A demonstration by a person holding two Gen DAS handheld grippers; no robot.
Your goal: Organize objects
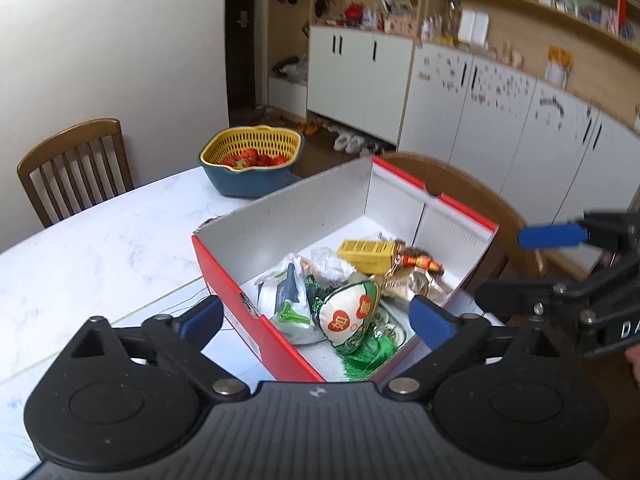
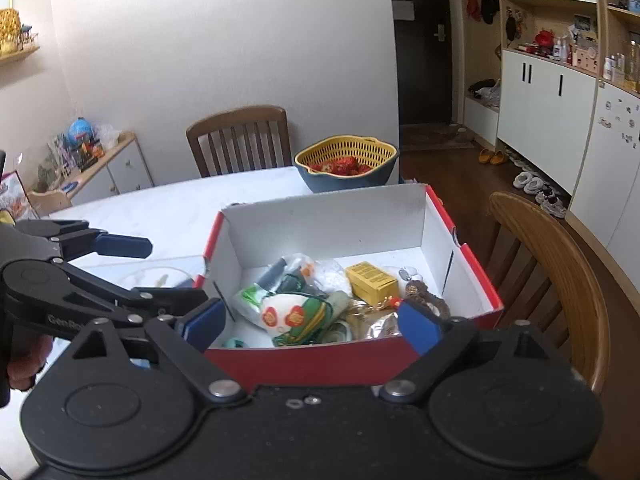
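We see a red box (image 1: 256, 320) with a white interior standing open on the white marble-patterned bench (image 1: 100, 248), near the bench edge by a wooden chair (image 2: 560, 264). Inside the box lie a green-and-white pouch (image 1: 352, 316) with red heart marks, a yellow carton (image 1: 368, 254) toward the far right corner, a white plastic bag (image 1: 288, 300), and some gold-foil wrapped pieces (image 1: 416, 276); the pile sits in the near half, the far half bare.

Left gripper (image 1: 318, 320): jaws spread wide, nothing between the blue pads, which straddle the near left wall of the box without touching it. Right gripper (image 2: 312, 320): jaws likewise spread wide and empty, hovering above the near wall of the box. Each gripper shows in the other's view, one at each side of the box.

Behind the box, a yellow strainer in a blue basin (image 2: 346, 168) holds red fruit. A second chair (image 2: 240, 140) stands at the far side of the bench.
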